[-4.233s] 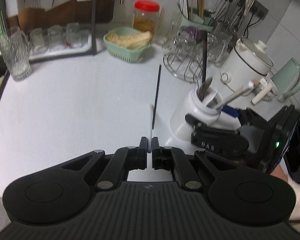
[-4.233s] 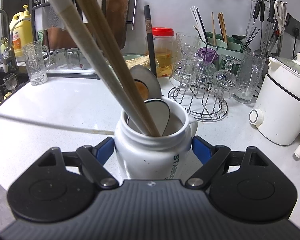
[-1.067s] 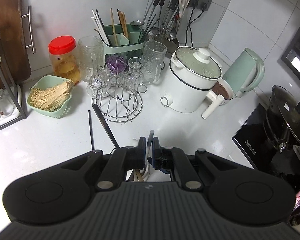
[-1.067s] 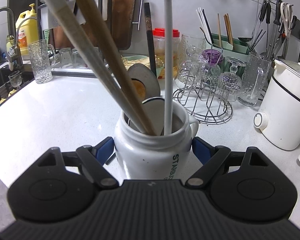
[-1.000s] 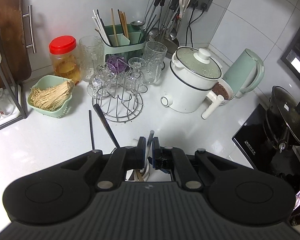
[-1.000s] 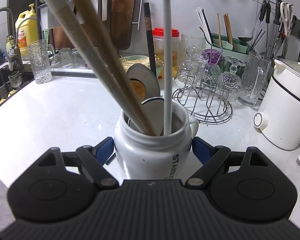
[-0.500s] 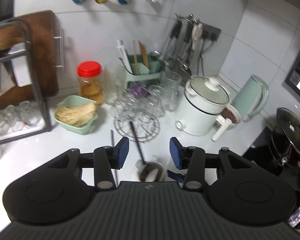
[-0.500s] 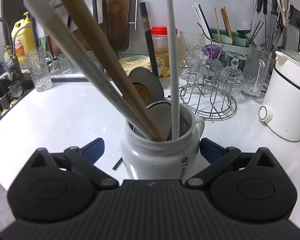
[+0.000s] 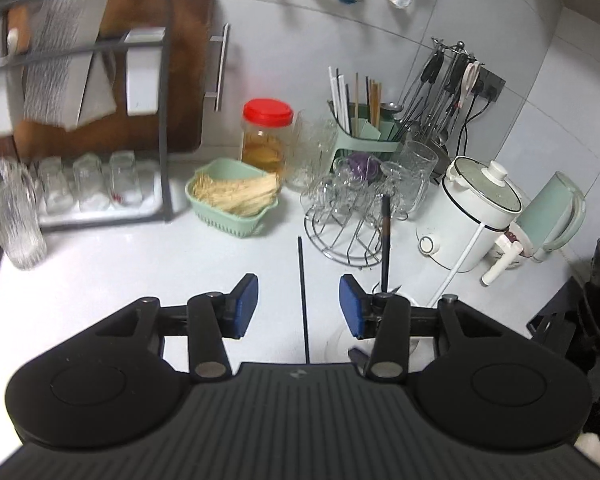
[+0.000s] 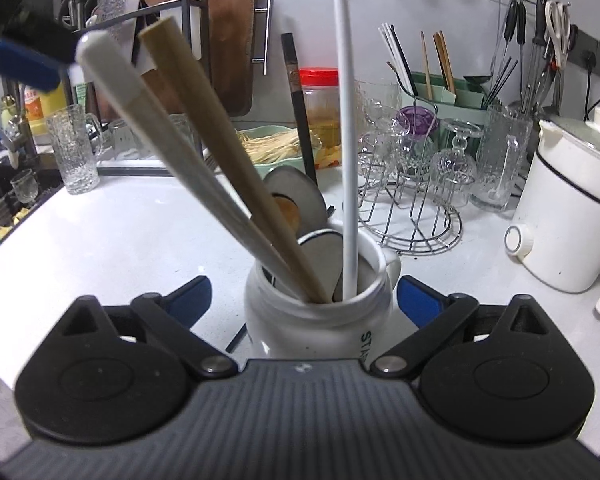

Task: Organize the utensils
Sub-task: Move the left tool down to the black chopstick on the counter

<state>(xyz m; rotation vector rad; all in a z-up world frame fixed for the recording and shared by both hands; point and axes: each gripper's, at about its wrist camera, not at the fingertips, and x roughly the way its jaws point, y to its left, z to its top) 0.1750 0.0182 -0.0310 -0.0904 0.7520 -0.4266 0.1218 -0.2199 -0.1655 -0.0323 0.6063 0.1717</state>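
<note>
Here, the left gripper (image 9: pixel 299 305) stands half open and empty over the black chopstick (image 9: pixel 303 300) at frame centre. The right gripper (image 10: pixel 303 294) (jaws closing, pads clear) flanks the white jar (image 10: pixel 320 320) at lower centre. Lower squarely astride the chopstick before pinching.

Both the left gripper (image 9: pixel 299 306) and the right gripper (image 10: pixel 303 300) share one build — a ribbed dark-grey housing flanked by two round black discs. Black linkage arms with silver pivot screws carry blue-padded fingers (image 9: pixel 245 305) — a small pale logo marks each housing's front edge.

Utensils (image 10: pixel 220 184) upright in white mug (image 10: pixel 320 320)
</note>
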